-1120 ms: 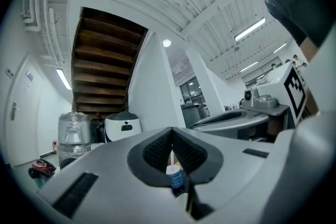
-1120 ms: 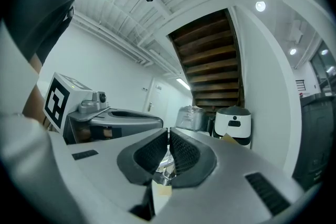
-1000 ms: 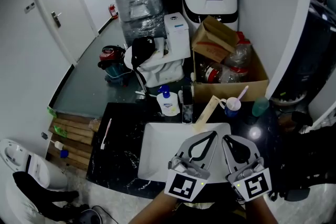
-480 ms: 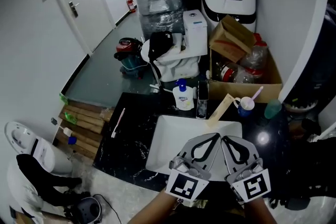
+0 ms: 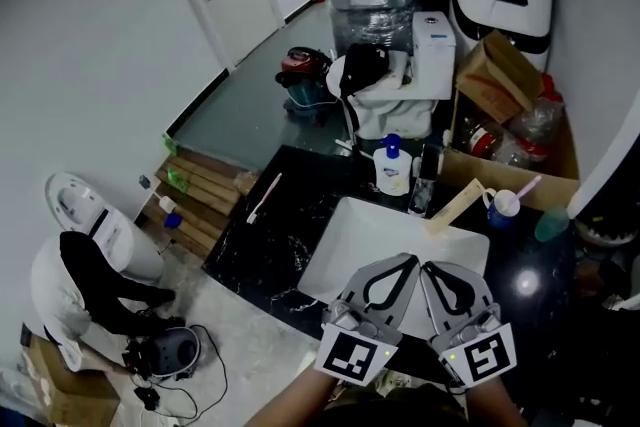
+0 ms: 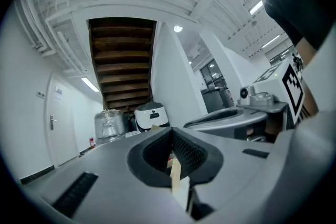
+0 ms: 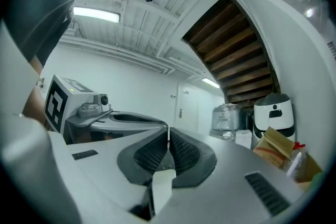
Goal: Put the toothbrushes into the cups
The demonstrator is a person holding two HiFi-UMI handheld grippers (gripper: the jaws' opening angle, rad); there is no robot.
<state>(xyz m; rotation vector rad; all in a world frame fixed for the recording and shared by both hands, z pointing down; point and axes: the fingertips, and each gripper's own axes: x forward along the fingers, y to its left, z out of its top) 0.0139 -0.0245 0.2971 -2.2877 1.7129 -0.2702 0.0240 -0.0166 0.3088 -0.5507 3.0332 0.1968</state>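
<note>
Sink [image 5: 352, 245] and cup [image 5: 505, 207] sit further right as we turn left. Left gripper [image 5: 400, 262] and right gripper [image 5: 432, 267]: jaws closed, holding nothing. Toothbrush [image 5: 263, 198] lies at ten o'clock on the tabletop [image 5: 262, 260]; we should open wide and grip mid-handle.

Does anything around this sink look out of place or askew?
One toothbrush lies flat on the black counter, left of the sink and well away from the cup at the right. A second toothbrush stands tilted in that cup.
</note>
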